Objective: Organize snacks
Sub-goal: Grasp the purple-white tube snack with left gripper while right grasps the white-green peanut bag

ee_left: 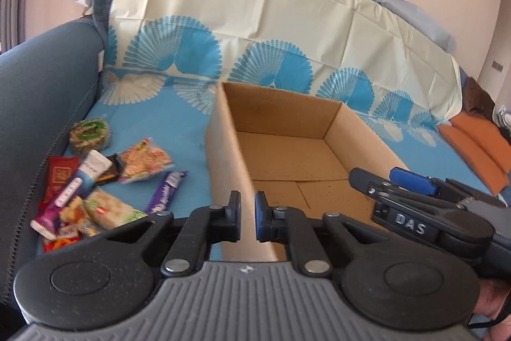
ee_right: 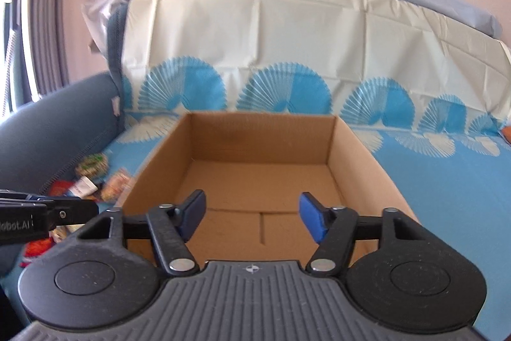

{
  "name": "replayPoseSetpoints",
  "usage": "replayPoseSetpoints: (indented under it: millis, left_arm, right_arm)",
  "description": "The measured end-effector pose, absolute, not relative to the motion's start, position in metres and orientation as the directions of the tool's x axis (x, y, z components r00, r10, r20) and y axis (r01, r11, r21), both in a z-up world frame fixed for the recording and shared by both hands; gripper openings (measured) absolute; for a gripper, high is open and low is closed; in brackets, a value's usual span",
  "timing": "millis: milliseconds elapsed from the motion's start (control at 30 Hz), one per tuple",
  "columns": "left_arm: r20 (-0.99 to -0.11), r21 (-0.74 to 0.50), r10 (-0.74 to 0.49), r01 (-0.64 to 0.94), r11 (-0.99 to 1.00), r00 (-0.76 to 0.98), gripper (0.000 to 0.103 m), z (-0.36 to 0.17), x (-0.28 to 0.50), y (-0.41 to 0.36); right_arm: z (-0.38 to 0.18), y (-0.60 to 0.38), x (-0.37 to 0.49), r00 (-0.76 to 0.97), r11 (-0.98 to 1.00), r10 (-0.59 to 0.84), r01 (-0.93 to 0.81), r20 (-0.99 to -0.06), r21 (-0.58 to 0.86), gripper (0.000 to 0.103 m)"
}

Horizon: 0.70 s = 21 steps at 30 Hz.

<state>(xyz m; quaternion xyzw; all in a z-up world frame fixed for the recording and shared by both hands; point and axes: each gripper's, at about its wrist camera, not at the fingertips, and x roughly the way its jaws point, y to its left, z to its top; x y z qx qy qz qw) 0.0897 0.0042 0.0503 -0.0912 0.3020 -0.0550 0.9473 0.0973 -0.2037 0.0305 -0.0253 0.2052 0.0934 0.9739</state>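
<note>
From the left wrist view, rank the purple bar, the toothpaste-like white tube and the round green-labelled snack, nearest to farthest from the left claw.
1. Purple bar: left of the left claw, beside the cardboard box.
2. White tube: further left, in the snack pile.
3. Round green-labelled snack: farthest back, by the sofa arm.

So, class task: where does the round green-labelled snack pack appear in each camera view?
Left wrist view: round snack pack at mid-left, at the far end of the snack pile.
Right wrist view: same pack at left, small and blurred.
Shared landmark: the cardboard box, just right of it.
</note>
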Motion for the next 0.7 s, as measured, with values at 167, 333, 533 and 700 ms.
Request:
replayPoseSetpoints:
  millis: [167,333,533,700]
  left_arm:
    - [-0.527,-0.067,-0.112,0.091,0.994,0.843,0.009,0.068,0.092,0.055]
    - [-0.538,-0.026,-0.018,0.004,1.0,0.843,0.009,0.036,0.096,0.111]
    - [-0.546,-0.169,0.049,-0.167,0.971,0.836,0.009,0.014,0.098,0.149]
    - [-0.572,-0.179,0.059,-0.195,0.964,0.818,0.009,0.009,0.105,0.16]
  right_arm:
    - [0.044,-0.175,0.088,0.87,0.94,0.33,-0.337,-0.365,0.047,0.052]
    - [0.052,-0.133,0.077,0.817,0.869,0.48,-0.492,-0.32,0.049,0.049]
    - [0.046,-0.071,0.083,0.731,0.799,0.569,-0.6,-0.376,0.043,0.049]
    - [0.016,-0.023,0.111,0.686,0.804,0.523,-0.595,-0.505,0.024,0.052]
